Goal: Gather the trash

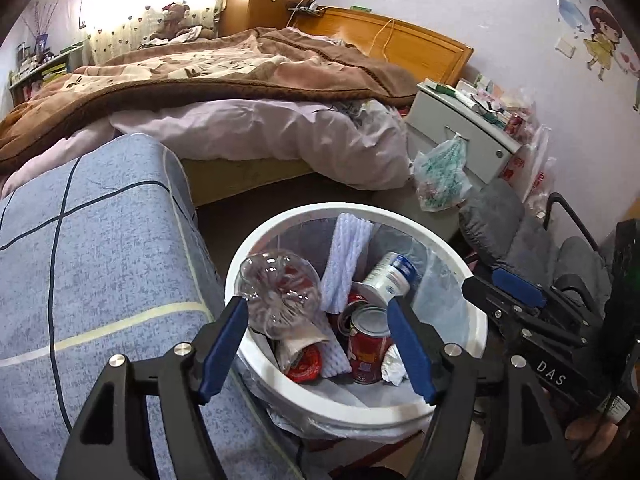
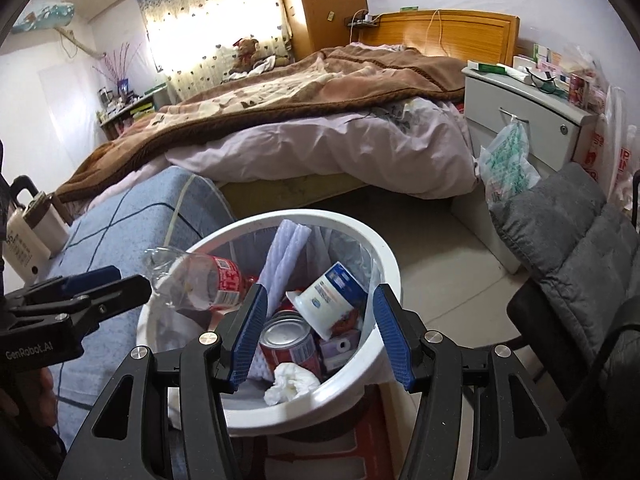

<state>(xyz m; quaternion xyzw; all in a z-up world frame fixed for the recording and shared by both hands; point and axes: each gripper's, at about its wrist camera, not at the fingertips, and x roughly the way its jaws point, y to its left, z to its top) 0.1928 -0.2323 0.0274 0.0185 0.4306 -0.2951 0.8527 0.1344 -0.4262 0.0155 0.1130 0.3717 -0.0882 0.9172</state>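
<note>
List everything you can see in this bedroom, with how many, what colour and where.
bin: one, white, lined, on the floor by the bed
plastic bottle: one, clear with red label, leaning on the bin's rim
foam sleeve: one, white, upright in the bin
cans: at least one, red, in the bin
cup: one, white and blue, tilted in the bin
tissue: one, white, in the bin
bed: one, brown blanket, behind the bin
nightstand: one, grey, beside the bed
left gripper: open, over the bin
right gripper: open, over the bin
</note>
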